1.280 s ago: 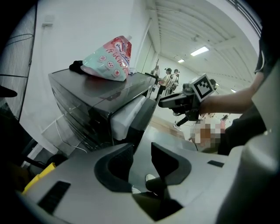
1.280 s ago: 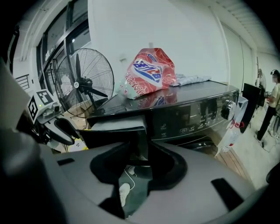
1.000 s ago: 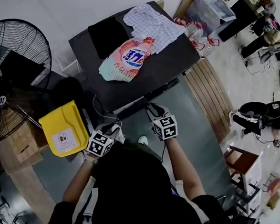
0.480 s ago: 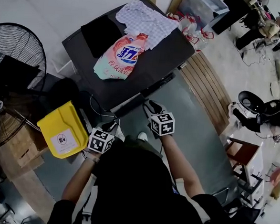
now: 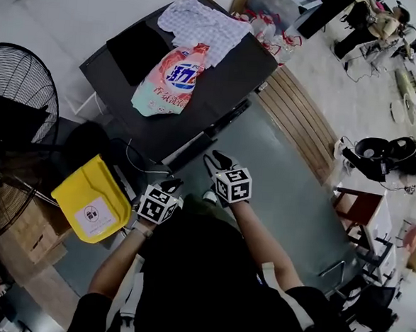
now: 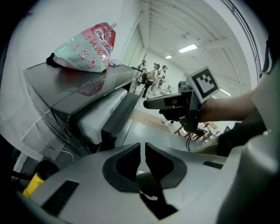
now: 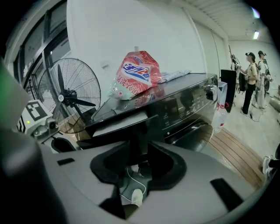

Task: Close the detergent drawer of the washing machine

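At the upper middle of the head view stands the washing machine, its detergent drawer pulled out at the front, the left gripper below it with jaws just closing, all but together on nothing, and the right gripper alongside, jaws apart and empty.

Washing machine: its dark flat top is used as the carrying surface. A detergent bag is laid flat near the middle. A checked cloth is spread behind the bag, touching it. A flat black item is laid just left of the bag.
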`<state>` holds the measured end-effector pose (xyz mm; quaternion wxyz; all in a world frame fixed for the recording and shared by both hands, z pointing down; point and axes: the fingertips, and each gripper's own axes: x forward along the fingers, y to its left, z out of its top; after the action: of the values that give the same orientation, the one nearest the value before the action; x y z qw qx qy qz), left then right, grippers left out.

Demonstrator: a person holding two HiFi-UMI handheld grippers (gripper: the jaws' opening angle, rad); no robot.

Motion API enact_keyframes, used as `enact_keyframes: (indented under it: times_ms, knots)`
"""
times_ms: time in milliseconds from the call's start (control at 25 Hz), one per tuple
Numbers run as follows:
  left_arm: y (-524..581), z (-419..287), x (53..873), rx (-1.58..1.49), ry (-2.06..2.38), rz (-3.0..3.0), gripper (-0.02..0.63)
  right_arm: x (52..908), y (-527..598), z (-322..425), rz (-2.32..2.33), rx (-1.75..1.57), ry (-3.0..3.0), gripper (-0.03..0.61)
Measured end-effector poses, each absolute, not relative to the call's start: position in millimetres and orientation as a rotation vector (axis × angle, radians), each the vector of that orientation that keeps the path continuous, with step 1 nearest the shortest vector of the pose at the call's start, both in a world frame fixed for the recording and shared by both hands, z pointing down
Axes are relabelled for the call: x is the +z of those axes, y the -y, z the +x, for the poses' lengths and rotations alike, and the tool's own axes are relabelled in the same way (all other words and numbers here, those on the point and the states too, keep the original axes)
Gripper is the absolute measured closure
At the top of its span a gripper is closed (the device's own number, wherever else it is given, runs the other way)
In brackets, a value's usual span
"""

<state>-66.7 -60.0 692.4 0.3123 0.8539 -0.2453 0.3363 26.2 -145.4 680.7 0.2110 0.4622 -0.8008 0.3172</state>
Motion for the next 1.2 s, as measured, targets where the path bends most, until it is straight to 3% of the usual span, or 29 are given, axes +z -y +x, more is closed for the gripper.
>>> enact_keyframes:
  times_ms: [240, 1200]
  knots:
    - [52.5, -56.7, 692.9, 0.903, 0.49, 2.297, 0.589, 679.1, 136.1, 2.5, 1.279, 0.842, 2.231, 0.498]
    - [61.6, -80.4, 701.2, 0.735, 0.473, 2.211, 0.603, 676.2, 133.4, -17.7, 1.326, 0.756, 2.247, 0.555]
